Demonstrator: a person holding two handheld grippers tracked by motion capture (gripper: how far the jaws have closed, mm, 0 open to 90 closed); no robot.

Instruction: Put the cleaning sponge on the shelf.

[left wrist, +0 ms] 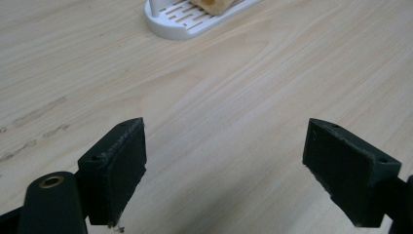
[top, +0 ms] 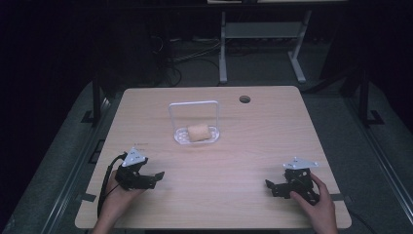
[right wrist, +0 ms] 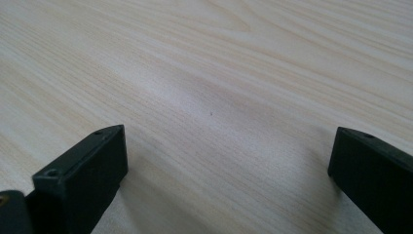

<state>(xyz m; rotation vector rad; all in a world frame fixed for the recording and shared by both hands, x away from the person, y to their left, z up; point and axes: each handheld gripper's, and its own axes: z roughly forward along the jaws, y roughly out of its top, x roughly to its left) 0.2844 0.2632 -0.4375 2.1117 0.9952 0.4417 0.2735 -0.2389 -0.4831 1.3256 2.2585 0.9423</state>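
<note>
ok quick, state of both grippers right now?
Left gripper: open, holding nothing, low over the table.
Right gripper: open, holding nothing.

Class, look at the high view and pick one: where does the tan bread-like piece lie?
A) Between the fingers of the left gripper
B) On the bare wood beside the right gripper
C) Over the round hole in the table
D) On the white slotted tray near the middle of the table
D: the tan piece rests on the white slotted tray, away from the open left gripper and right gripper.
</note>
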